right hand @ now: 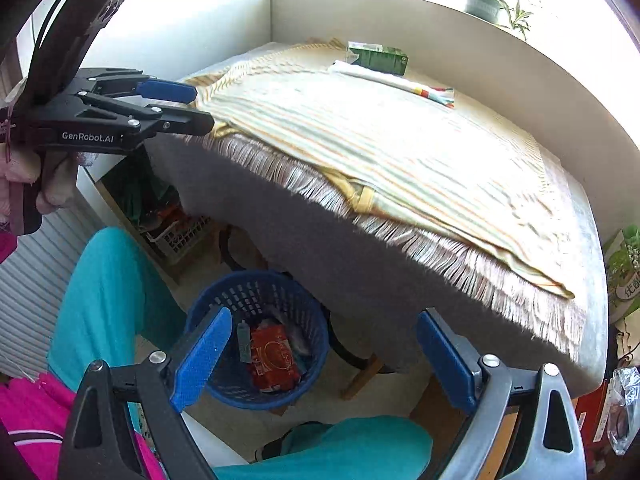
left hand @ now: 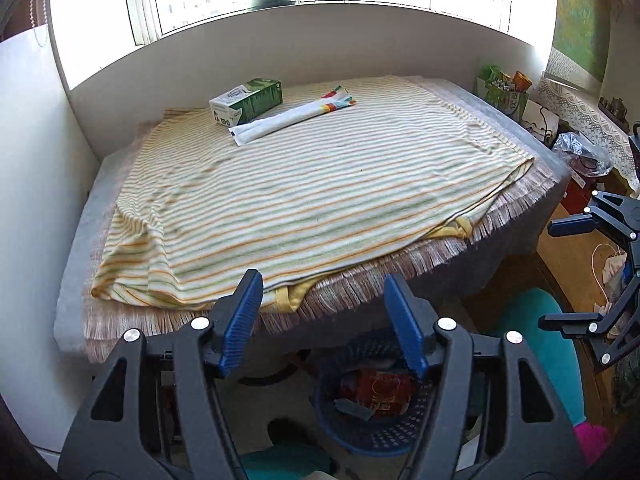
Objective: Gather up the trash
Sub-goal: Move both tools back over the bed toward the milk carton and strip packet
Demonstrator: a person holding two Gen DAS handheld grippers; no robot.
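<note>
Both your claws, left gripper (left hand: pixel 324 312) and right gripper (right hand: pixel 324 356), gape empty above the blue basket (right hand: pixel 256 308), so wrappers dropped; green carton (left hand: pixel 246 101) remains.

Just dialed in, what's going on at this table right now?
A seated person holds two grippers above the table's near edge. The left gripper and right gripper are both open and empty. The blue basket on the floor under the table holds a red wrapper and other scraps. On the striped cloth, a green carton and a long white wrapper lie at the far side.
</note>
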